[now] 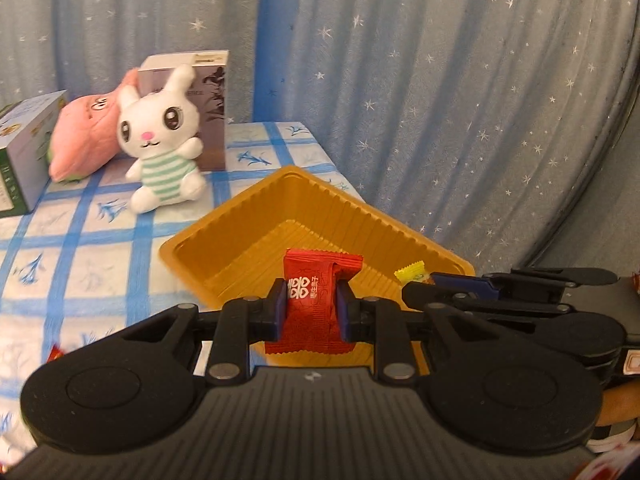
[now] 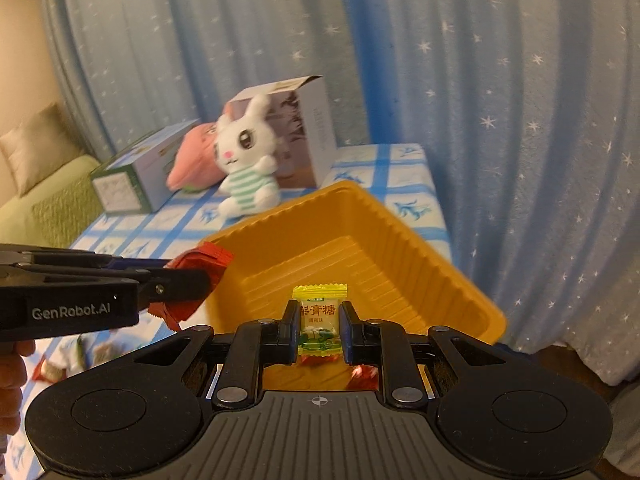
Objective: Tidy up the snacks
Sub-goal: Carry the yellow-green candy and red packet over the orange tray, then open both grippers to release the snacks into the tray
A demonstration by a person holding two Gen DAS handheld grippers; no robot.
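My left gripper [image 1: 311,306] is shut on a red snack packet [image 1: 316,300], held above the near edge of a ribbed orange tray [image 1: 248,224]. From the right wrist view the same left gripper [image 2: 188,280] reaches in from the left with the red packet [image 2: 204,260] over the tray's left rim [image 2: 360,208]. My right gripper [image 2: 320,320] is shut on a yellow and green candy [image 2: 320,312], also over the tray's near side. In the left wrist view the right gripper [image 1: 436,278] shows at the right with the yellow candy [image 1: 412,272].
A white plush rabbit [image 1: 160,140], a pink plush [image 1: 88,136] and two boxes [image 1: 208,112] [image 1: 24,148] stand at the back of the blue checked tablecloth [image 1: 80,272]. Loose red wrappers [image 2: 48,370] lie at front left. Blue starry curtain [image 1: 440,80] behind; green sofa [image 2: 44,192] at left.
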